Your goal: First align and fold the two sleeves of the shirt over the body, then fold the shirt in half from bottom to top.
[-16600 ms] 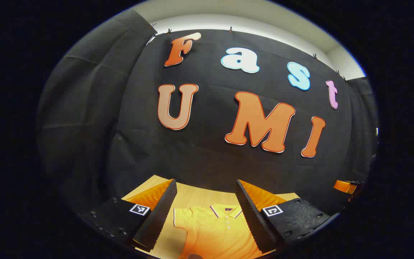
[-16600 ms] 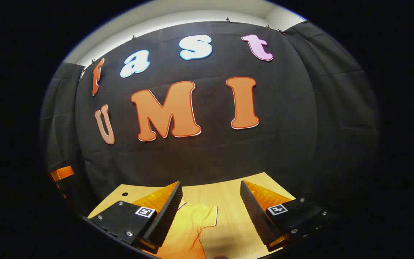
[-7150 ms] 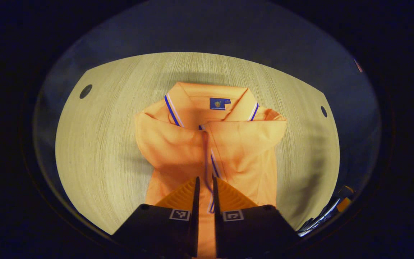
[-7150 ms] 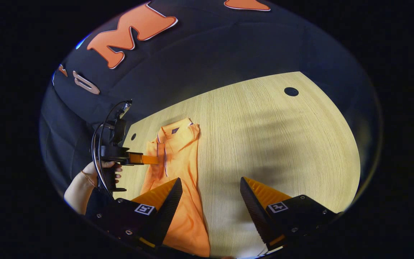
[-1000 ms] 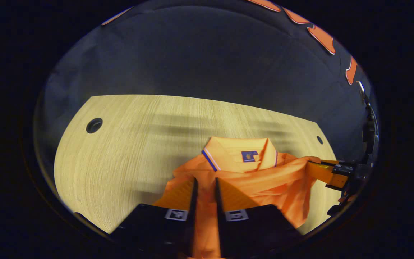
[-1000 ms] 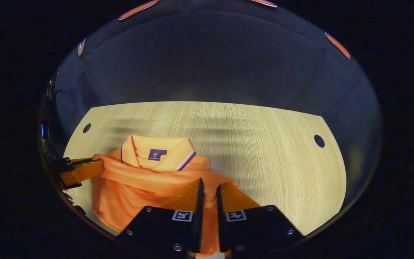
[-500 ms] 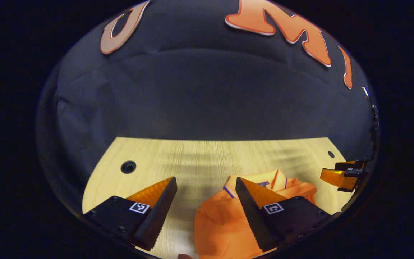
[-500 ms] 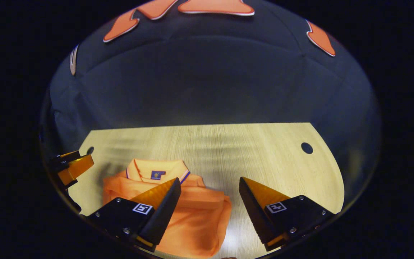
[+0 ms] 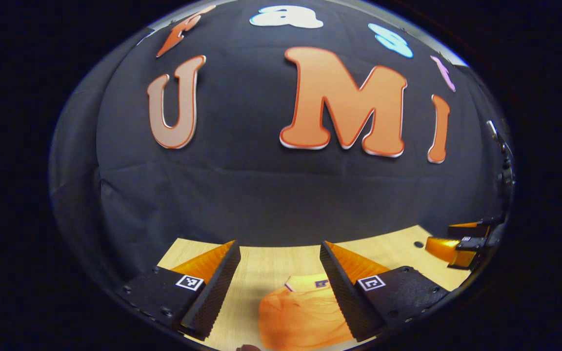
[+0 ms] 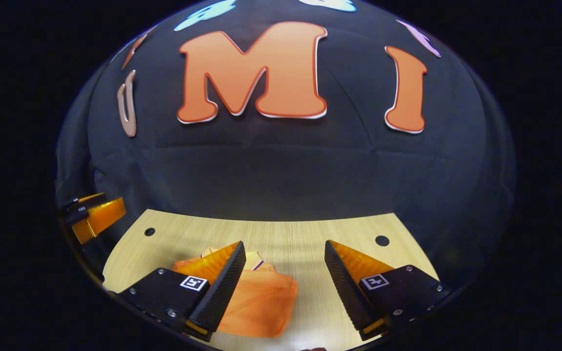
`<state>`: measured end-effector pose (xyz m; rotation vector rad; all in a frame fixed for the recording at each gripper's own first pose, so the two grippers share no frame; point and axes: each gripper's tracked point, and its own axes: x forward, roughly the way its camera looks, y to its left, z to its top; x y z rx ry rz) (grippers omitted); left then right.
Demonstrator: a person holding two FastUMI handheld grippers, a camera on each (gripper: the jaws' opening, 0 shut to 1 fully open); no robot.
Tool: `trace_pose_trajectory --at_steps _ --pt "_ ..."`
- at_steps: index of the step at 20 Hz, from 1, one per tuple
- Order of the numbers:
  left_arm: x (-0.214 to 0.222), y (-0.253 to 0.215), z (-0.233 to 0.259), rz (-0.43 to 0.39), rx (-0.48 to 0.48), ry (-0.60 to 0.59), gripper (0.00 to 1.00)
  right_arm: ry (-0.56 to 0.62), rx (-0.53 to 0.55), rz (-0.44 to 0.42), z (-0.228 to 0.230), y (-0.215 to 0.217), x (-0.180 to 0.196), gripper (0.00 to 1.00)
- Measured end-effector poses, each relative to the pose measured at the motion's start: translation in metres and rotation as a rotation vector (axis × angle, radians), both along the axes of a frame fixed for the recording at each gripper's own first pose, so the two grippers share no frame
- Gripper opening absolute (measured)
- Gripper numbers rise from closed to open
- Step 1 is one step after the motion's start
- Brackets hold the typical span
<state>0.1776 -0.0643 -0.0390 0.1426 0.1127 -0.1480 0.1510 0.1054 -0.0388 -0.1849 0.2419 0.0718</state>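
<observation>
Overall light: you are working in a dim booth; the black wall (image 9: pixel 271 185) soaks up most of the light.
Brightest area: the wooden table (image 10: pixel 305 234) glows warm just ahead of your right gripper (image 10: pixel 285 253), lit from overhead.
Shadows: a soft shadow lies on the table beside the orange shirt (image 9: pixel 300 317) below your left gripper (image 9: pixel 280 253).
Glare: a pale hot patch sits on the table by the shirt's near edge in the right gripper view.
Distortion: strong fisheye bending; the table edge curves and the wall bulges.
Focus: sharp on your fingers (image 10: pixel 220 287); the rim darkens and softens.
</observation>
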Motion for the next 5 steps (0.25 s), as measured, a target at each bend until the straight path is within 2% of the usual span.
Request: trace_pose_trajectory --at_steps 2,5 --pt "-0.024 -0.005 0.027 -0.020 -0.026 -0.060 0.98 -0.060 0.011 0.033 0.023 0.002 -0.030 0.99" --pt "-0.046 -0.014 0.030 -0.016 -0.007 -0.063 0.98 -0.154 0.007 0.070 0.049 -0.003 -0.064 0.98"
